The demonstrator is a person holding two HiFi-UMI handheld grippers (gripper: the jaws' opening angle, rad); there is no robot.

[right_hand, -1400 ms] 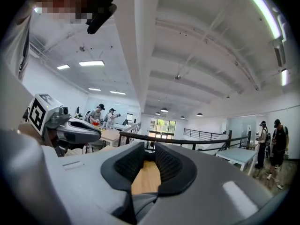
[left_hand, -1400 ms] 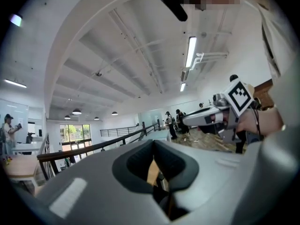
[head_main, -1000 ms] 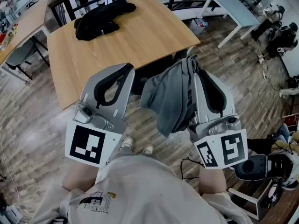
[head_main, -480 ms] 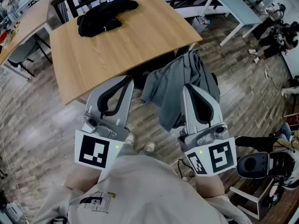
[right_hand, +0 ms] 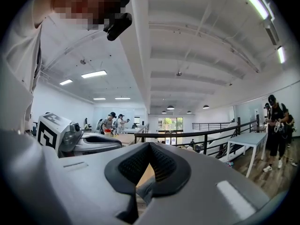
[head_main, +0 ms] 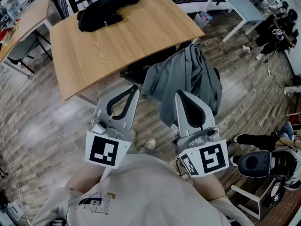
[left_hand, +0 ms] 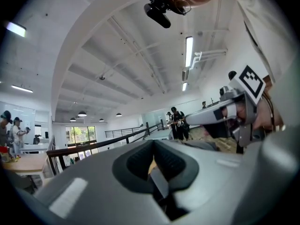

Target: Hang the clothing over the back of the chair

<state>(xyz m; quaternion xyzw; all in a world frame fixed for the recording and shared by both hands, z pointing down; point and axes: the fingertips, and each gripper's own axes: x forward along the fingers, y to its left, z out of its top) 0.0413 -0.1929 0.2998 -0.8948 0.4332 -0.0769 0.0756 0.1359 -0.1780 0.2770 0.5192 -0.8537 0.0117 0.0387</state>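
Observation:
The grey clothing [head_main: 188, 76] hangs in folds over the back of a dark chair [head_main: 135, 72] that is pushed under the wooden table [head_main: 141, 36]. My right gripper [head_main: 180, 94] is shut, with nothing seen in its jaws, and its tip sits just in front of the lower folds. My left gripper [head_main: 135, 87] is beside it to the left, also shut and empty, clear of the cloth. In the left gripper view [left_hand: 152, 146] and the right gripper view [right_hand: 149, 146] the dark pads meet at the tip, and both point level across the room.
A black garment [head_main: 106, 11] lies at the table's far left. A white table [head_main: 235, 6] stands at the back right, with a black railing [right_hand: 197, 135] behind. People stand at the far right [head_main: 275, 29]. Bags and a chair [head_main: 263, 166] sit on the wood floor at my right.
Both grippers have drawn back toward me and dropped lower. The right gripper has come out of the grey clothing, which stays draped on the chair.

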